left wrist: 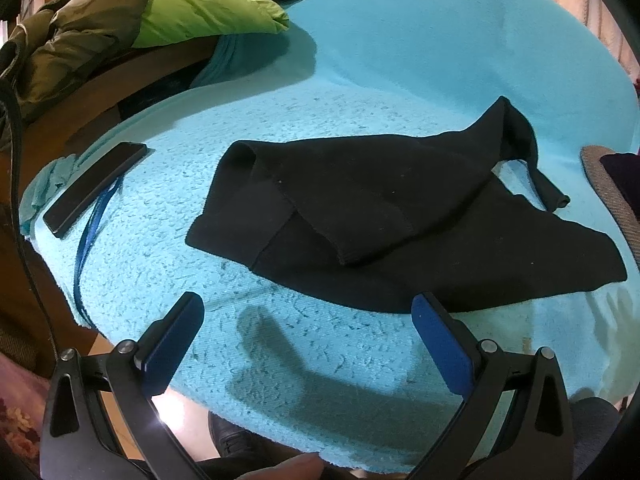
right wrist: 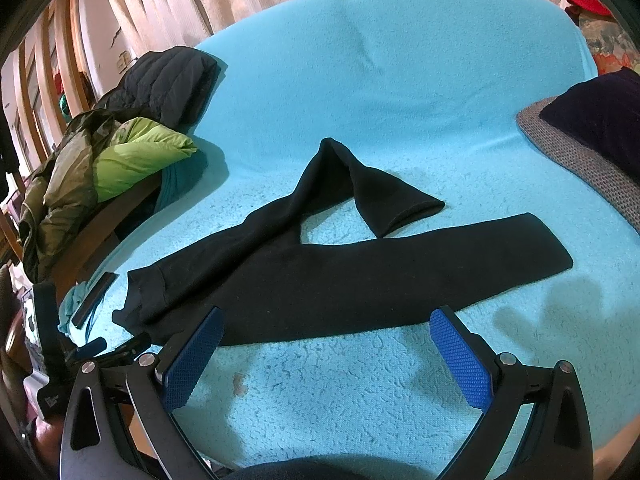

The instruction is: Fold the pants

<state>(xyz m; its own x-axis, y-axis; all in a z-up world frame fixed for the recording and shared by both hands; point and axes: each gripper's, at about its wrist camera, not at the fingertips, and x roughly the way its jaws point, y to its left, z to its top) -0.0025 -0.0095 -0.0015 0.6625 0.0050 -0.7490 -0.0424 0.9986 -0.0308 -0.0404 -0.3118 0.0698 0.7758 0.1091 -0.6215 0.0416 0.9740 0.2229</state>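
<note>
Black pants (left wrist: pixel 360 216) (right wrist: pixel 320 276) lie on a turquoise fleece blanket (left wrist: pixel 304 360) (right wrist: pixel 400 100). In the right wrist view the waistband is at the left, one leg runs straight to the right, and the other leg bends back on itself. My left gripper (left wrist: pixel 308 308) hangs open just short of the pants' near edge, with nothing between its fingers. My right gripper (right wrist: pixel 326 326) is open too, its fingers above the near edge of the pants, holding nothing. The left gripper's body shows at the lower left of the right wrist view.
A black phone (left wrist: pixel 94 188) (right wrist: pixel 94 298) and a blue strap (left wrist: pixel 86 248) lie left of the pants. Olive and lime jackets (left wrist: pixel 120 20) (right wrist: pixel 112 160) are piled at the left. A dark cushion on a grey knit pad (right wrist: pixel 588 136) sits at the right. Curtains hang behind.
</note>
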